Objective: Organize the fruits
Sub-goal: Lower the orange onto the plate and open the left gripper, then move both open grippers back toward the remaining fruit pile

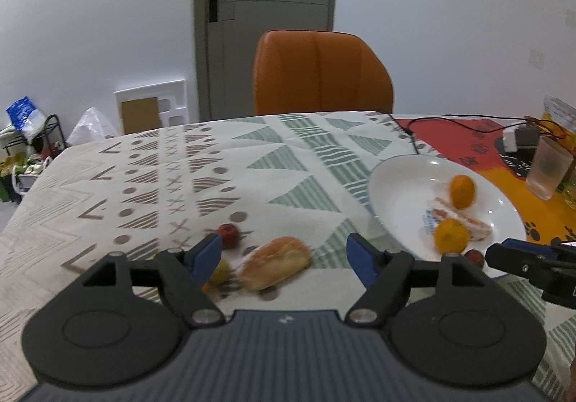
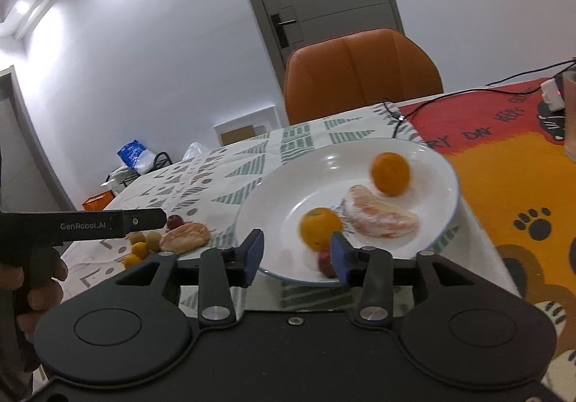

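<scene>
A white plate holds two oranges, a peeled pink citrus segment and a small red fruit at its near rim. My right gripper is open over that rim, and the red fruit lies just inside its right finger, unpressed. On the patterned cloth to the left lie another peeled segment, a small red fruit and small yellow-green fruits. My left gripper is open above the segment, which lies between its fingers without being gripped.
An orange chair stands behind the table. At the right, on an orange-red mat, there are a frosted glass, a white charger and black cables. Clutter sits on the floor at far left.
</scene>
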`<state>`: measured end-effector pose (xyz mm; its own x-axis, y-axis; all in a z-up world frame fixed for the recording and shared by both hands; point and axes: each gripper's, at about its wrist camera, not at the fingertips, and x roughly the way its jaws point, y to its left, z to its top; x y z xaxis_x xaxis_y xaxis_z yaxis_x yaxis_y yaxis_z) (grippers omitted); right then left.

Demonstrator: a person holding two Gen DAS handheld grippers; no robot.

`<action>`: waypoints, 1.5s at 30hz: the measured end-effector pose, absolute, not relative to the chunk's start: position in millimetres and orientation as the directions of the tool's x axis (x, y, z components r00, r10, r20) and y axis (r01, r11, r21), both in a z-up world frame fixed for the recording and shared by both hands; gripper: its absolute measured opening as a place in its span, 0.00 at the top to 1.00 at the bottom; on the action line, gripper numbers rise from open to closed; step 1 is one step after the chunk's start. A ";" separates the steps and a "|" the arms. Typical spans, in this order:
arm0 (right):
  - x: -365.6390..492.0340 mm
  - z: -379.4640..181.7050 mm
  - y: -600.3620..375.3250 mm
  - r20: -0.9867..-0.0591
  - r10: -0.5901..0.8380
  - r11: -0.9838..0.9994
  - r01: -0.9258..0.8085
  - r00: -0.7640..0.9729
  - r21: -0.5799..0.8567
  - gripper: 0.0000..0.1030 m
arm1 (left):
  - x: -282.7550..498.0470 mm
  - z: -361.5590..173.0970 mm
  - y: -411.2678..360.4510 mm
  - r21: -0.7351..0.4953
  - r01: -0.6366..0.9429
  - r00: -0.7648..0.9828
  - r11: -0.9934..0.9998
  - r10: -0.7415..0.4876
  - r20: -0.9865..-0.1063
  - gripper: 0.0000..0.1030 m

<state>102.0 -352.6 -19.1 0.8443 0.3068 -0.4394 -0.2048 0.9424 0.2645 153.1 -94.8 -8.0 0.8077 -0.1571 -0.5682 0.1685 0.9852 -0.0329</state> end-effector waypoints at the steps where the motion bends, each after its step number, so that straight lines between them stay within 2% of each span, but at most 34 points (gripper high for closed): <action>1: 102.3 -18.8 -349.7 -0.439 0.312 0.941 -0.211 0.843 0.263 0.57 | 151.6 -8.2 -90.7 -0.033 0.159 0.809 0.987 -0.150 -0.568 0.26; 7: 103.9 -16.9 -332.5 -0.440 0.342 0.934 -0.249 0.831 0.256 0.53 | 143.7 -9.6 -71.0 -0.031 0.118 0.813 0.992 -0.115 -0.571 0.22; 9: 104.8 -16.3 -326.9 -0.438 0.349 0.932 -0.258 0.828 0.253 0.45 | 140.5 -11.1 -65.3 -0.030 0.107 0.814 0.994 -0.105 -0.572 0.22; 13: 106.5 -15.9 -316.4 -0.441 0.361 0.929 -0.276 0.822 0.246 0.39 | 136.6 -14.7 -52.6 -0.035 0.082 0.811 0.996 -0.087 -0.578 0.22; 16: 106.3 -15.2 -308.2 -0.440 0.370 0.927 -0.292 0.818 0.237 0.29 | 134.4 -18.2 -43.5 -0.042 0.065 0.807 0.997 -0.078 -0.585 0.21; 21: 105.0 -13.0 -295.2 -0.427 0.379 0.924 -0.314 0.821 0.216 0.06 | 131.3 -23.7 -28.4 -0.061 0.042 0.803 0.997 -0.069 -0.592 0.21; 24: 105.8 -12.2 -287.8 -0.426 0.384 0.923 -0.326 0.819 0.204 0.01 | 129.6 -26.7 -22.4 -0.069 0.035 0.800 0.997 -0.069 -0.595 0.21; 36: 111.7 -16.0 -259.4 -0.463 0.395 0.918 -0.362 0.794 0.163 0.00 | 131.7 -36.3 -15.9 -0.130 0.034 0.795 0.991 -0.106 -0.598 0.22; 45: 119.1 -16.5 -249.5 -0.477 0.392 0.917 -0.373 0.787 0.139 0.00 | 138.6 -45.5 -14.8 -0.169 0.045 0.786 0.985 -0.139 -0.602 0.33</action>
